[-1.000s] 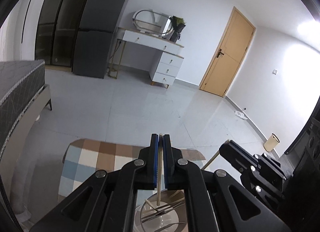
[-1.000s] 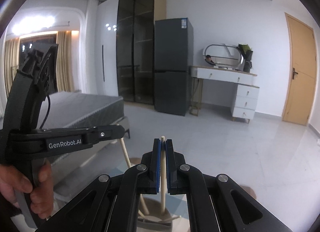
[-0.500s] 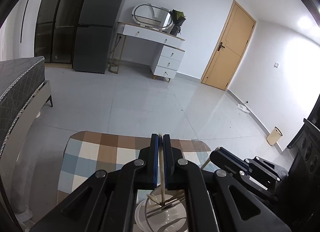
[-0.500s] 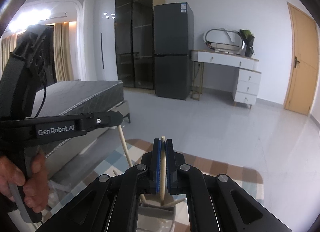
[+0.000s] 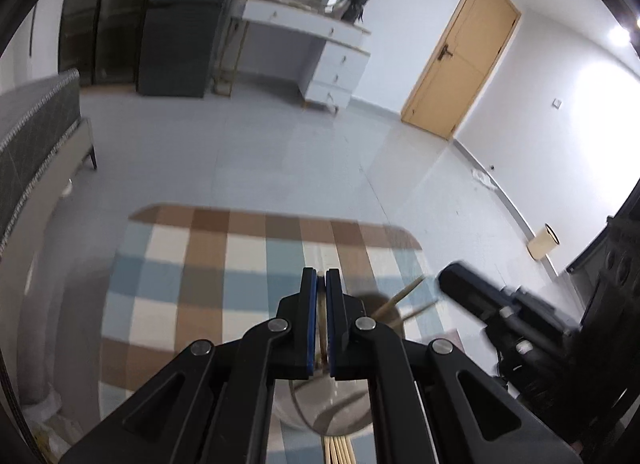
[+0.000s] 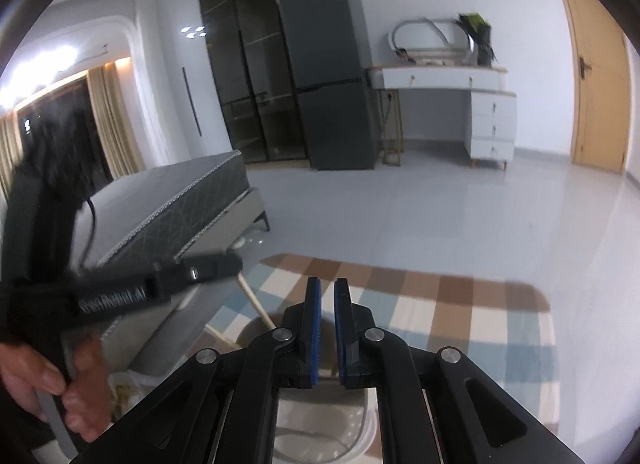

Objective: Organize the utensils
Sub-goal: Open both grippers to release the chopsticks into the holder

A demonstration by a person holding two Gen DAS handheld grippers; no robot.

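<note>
Left gripper (image 5: 321, 284) pinches a chopstick upright over the holder (image 5: 332, 412); right gripper (image 6: 327, 292) slightly parted, seemingly empty.

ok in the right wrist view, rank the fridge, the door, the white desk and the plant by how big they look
1. Fridge and door: look about alike, and the door is cut off at the frame edge, so no ranking.
2. White desk.
3. Plant, smallest.
Fisheye stretch makes this apparent size only.
</note>
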